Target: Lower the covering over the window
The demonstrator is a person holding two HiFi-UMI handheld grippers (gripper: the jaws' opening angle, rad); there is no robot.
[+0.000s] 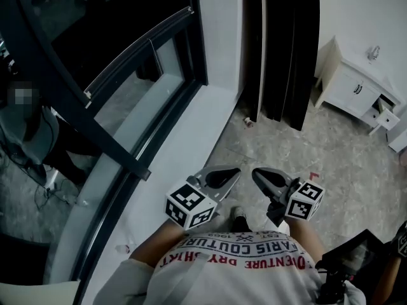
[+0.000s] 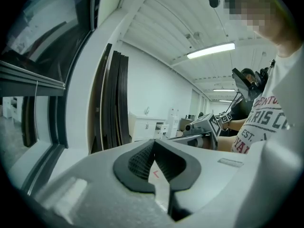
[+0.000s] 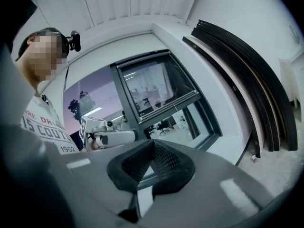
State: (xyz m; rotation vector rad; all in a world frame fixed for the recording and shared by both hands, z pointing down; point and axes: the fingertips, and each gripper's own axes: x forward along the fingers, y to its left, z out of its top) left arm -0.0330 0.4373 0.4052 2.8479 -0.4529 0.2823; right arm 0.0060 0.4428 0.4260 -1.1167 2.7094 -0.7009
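Note:
The dark-framed window [image 1: 127,75] fills the left of the head view, above a white sill [image 1: 184,138]. It also shows in the right gripper view as the window [image 3: 156,89] and at the left edge of the left gripper view as the window [image 2: 42,56]. I cannot make out a covering or a cord over it. Both grippers hang close to my chest, away from the glass. My left gripper [image 1: 232,172] is shut with nothing in it, its pads meeting [image 2: 153,151]. My right gripper [image 1: 257,173] is shut and empty too [image 3: 153,153].
Long dark panels [image 1: 280,49] lean in the corner beside the window. A white cabinet [image 1: 356,88] with an open drawer stands at the far right. A small object [image 1: 248,122] lies on the floor by the panels. Another person holding a screen [image 1: 356,256] stands at my right.

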